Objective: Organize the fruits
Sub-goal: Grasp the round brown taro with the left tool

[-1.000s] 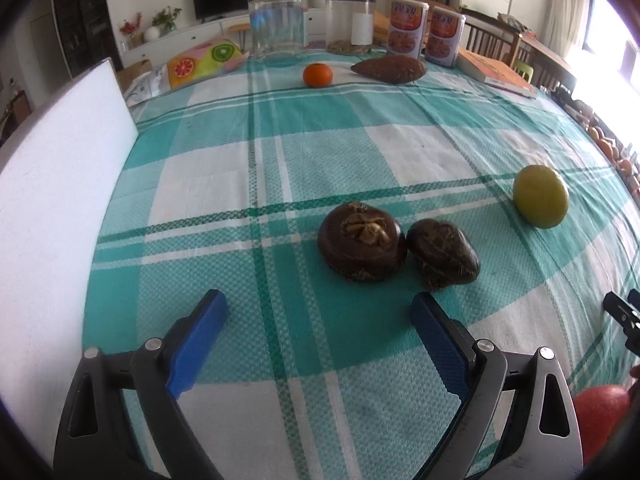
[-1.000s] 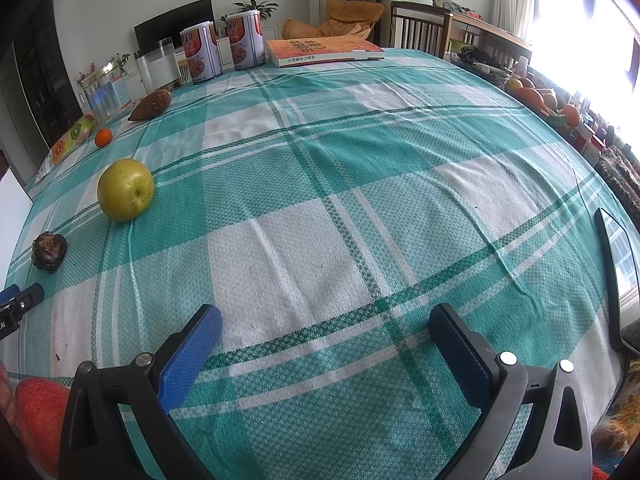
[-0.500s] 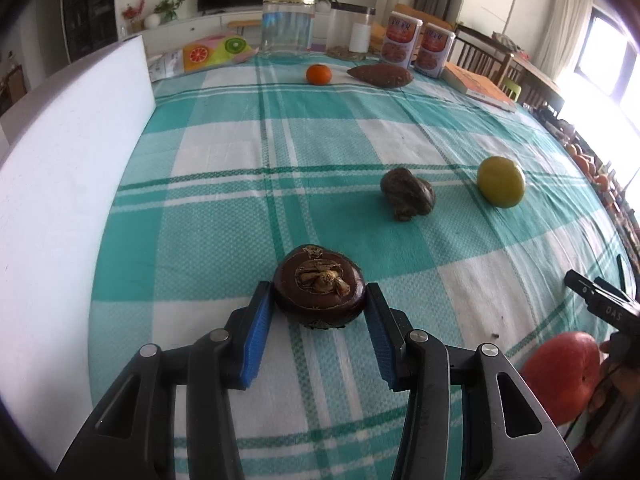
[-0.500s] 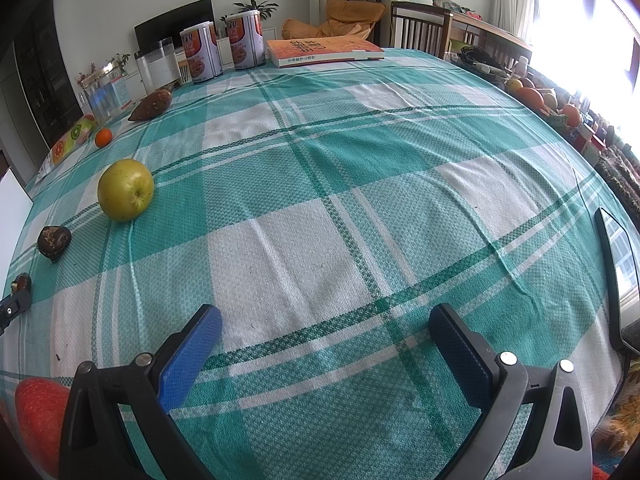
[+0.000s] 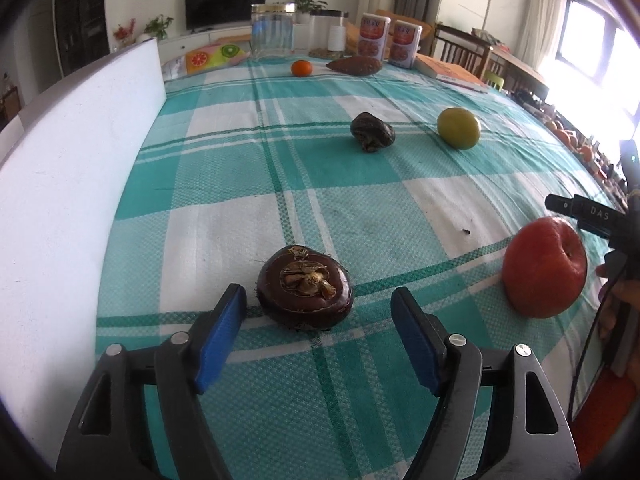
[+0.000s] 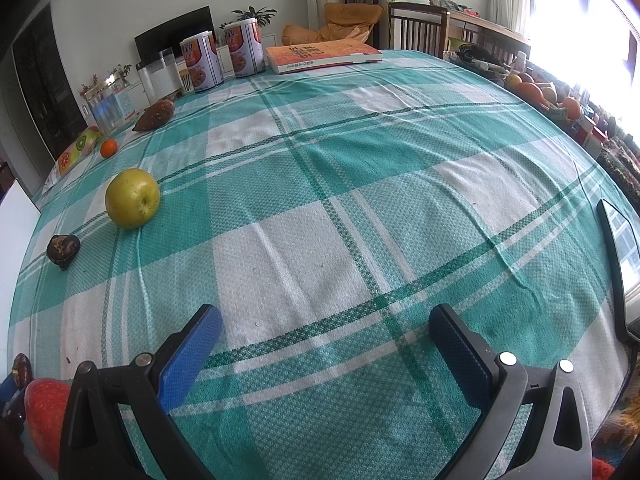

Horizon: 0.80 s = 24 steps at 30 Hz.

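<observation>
A dark brown, flat round fruit [image 5: 305, 293] rests on the teal checked cloth between the pads of my left gripper [image 5: 318, 298]. The jaws are opening and neither pad touches it. A red apple [image 5: 544, 268] sits to its right. Farther back lie a second brown fruit [image 5: 372, 133], a green apple [image 5: 458, 133], a tangerine [image 5: 301, 68] and a sweet potato [image 5: 354, 65]. My right gripper [image 6: 324, 316] hangs open over bare cloth, with the green apple [image 6: 132, 198] and the brown fruit [image 6: 63, 250] far to its left.
A white foam board [image 5: 72, 184] runs along the table's left side. Glass jars [image 5: 273, 32], two printed cans [image 5: 374, 38] and an orange book [image 6: 320, 56] line the far edge. A dark flat device [image 6: 616, 264] lies at the right edge.
The left gripper shut on the round brown fruit, drew it toward the near edge away from the other brown fruit, then let go. The right gripper stayed put.
</observation>
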Tool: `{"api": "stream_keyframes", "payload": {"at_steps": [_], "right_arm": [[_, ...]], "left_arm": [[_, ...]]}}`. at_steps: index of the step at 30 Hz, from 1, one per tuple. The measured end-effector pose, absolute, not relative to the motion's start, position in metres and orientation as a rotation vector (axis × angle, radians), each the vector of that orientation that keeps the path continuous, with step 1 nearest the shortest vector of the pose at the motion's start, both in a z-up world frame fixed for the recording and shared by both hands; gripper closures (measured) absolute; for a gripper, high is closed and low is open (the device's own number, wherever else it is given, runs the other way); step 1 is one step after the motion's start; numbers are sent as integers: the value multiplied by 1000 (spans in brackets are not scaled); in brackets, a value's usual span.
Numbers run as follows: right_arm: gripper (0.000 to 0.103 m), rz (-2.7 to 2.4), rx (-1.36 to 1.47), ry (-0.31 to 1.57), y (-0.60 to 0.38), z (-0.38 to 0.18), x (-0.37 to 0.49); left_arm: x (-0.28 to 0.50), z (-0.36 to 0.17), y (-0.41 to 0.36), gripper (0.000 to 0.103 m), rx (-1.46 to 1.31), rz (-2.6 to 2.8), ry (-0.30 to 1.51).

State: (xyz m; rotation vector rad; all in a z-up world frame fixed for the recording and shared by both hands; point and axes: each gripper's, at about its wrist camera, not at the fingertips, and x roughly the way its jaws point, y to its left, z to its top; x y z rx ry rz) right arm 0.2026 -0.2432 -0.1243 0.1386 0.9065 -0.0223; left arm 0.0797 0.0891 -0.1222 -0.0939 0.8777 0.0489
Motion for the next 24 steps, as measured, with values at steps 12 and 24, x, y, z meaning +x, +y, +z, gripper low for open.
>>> {"api": "stream_keyframes", "payload": {"at_steps": [12, 24], "right_arm": [[0, 161, 231, 839, -233, -110, 194], [1, 424, -34, 938, -131, -82, 281]], "left_arm": [[79, -123, 91, 21, -123, 44, 859], [88, -120, 105, 47, -174, 59, 857]]}}
